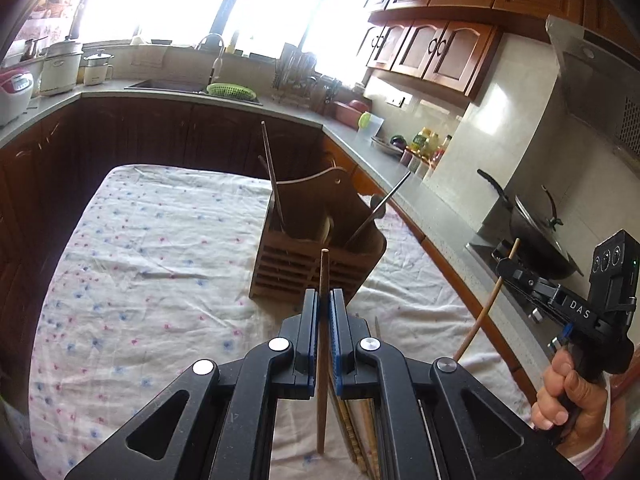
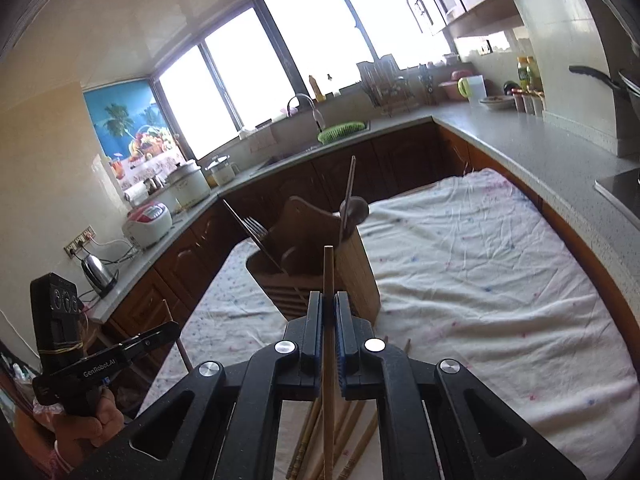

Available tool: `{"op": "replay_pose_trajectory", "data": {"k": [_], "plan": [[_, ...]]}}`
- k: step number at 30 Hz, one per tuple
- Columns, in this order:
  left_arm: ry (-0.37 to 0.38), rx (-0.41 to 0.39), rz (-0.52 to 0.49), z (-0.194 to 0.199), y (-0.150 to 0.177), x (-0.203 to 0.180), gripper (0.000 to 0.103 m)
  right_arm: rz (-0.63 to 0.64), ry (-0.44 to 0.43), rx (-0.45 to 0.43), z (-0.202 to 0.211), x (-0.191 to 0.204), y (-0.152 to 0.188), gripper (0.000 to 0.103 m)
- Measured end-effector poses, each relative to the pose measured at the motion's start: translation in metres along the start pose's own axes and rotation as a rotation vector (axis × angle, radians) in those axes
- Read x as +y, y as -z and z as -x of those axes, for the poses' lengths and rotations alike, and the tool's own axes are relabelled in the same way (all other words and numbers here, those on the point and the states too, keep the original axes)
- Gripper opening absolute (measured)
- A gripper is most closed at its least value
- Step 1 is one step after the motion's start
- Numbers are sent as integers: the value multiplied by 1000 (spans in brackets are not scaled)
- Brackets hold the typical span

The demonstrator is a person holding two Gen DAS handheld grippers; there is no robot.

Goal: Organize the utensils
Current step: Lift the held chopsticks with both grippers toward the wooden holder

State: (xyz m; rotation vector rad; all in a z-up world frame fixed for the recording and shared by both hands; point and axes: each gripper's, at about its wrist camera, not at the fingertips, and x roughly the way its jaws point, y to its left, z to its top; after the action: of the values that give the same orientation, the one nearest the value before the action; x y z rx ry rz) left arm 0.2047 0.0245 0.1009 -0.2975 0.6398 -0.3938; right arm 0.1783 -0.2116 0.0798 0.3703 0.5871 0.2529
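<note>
In the left wrist view, the left gripper (image 1: 324, 300) is clamped narrow on a single wooden chopstick (image 1: 322, 344), which stands nearly upright between the blue pads. Ahead of it, the wooden utensil holder (image 1: 316, 252) stands on the floral tablecloth (image 1: 140, 240) and already holds a few utensils: a dark chopstick (image 1: 271, 164), a metal handle (image 1: 380, 208) leaning right, and a pale spoon-like piece inside. More loose chopsticks (image 1: 356, 432) lie on the cloth beneath the gripper. At the right edge, a person's hand (image 1: 560, 396) carries the right gripper (image 1: 505, 265), pinched on another chopstick (image 1: 490, 304). The task looks partly done: some pieces are stowed, two are in hand, several are left.

In the right wrist view, the right gripper (image 2: 329, 304) is closed tight on its chopstick (image 2: 329, 320), with the holder (image 2: 320, 264) just beyond its tip. This view alone shows a fork (image 2: 253, 227) and a rounded spoon bowl (image 2: 356, 208) in the holder, and how the loose chopsticks (image 2: 340, 440) fan out on the cloth. The left gripper (image 2: 176, 328) appears at lower left, its chopstick (image 2: 176, 336) only faintly visible. The stove and wok show only in the left view.
</note>
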Motion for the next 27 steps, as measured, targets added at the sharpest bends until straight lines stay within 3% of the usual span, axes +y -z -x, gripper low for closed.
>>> {"op": "replay_pose_trajectory", "data": {"k": [6, 15, 27], "plan": [[6, -59, -5, 25, -3, 0, 4, 27, 3, -104, 20, 12, -25, 6], [10, -93, -14, 21, -18, 1, 4, 43, 15, -152, 4, 15, -36, 6], [-15, -253, -59, 14, -86, -1, 4, 31, 2, -342, -14, 27, -85, 6]]}}
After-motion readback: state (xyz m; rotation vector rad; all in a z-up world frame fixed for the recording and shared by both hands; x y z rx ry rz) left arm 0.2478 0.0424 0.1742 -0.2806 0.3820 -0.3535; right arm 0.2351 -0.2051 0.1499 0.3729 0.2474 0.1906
